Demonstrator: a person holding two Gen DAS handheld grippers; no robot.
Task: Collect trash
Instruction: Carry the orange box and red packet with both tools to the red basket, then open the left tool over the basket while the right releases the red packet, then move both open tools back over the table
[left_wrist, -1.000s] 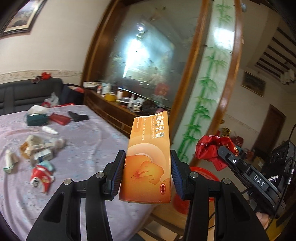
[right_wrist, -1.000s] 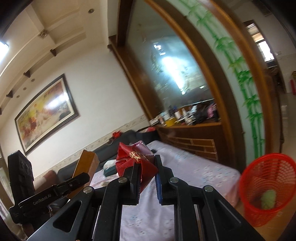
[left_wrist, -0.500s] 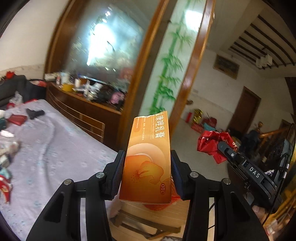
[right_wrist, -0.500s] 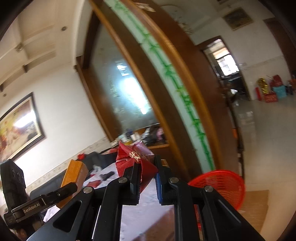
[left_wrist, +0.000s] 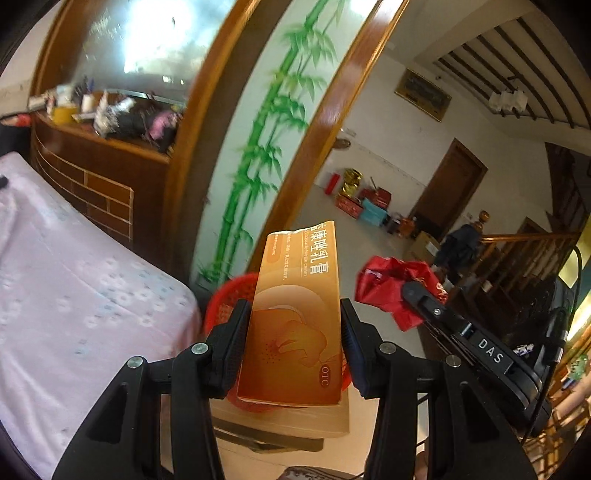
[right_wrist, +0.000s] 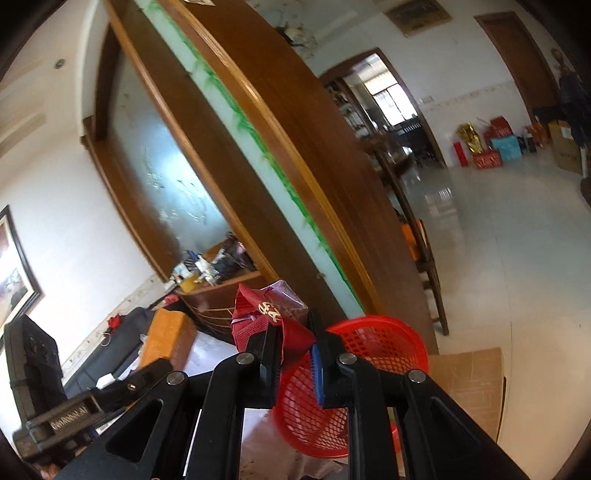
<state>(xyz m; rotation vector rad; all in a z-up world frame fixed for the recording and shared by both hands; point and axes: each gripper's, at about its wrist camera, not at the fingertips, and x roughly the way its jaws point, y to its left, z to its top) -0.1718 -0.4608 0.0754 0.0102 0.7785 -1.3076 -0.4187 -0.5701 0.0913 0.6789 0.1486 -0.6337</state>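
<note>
My left gripper (left_wrist: 293, 314) is shut on an upright orange ointment box (left_wrist: 295, 317). A red mesh basket (left_wrist: 225, 299) shows just behind the box, low beside the bed. My right gripper (right_wrist: 293, 332) is shut on a crumpled red wrapper (right_wrist: 264, 314). The same basket (right_wrist: 373, 354) sits right behind and below the right fingers, on a cardboard sheet (right_wrist: 469, 384). The wrapper (left_wrist: 391, 286) and right gripper also show at the right of the left wrist view. The orange box (right_wrist: 166, 341) shows at the left of the right wrist view.
A bed with a pink flowered sheet (left_wrist: 74, 295) lies to the left. A wooden partition with a bamboo panel (left_wrist: 266, 147) stands behind the basket. A wooden chair (right_wrist: 424, 258) stands by the partition. Tiled floor (right_wrist: 498, 240) opens to the right, with boxes far off.
Both grippers have swung right, away from the bed, toward the red basket. The basket is now closer and lies directly behind both held items. Both grips are unchanged.
</note>
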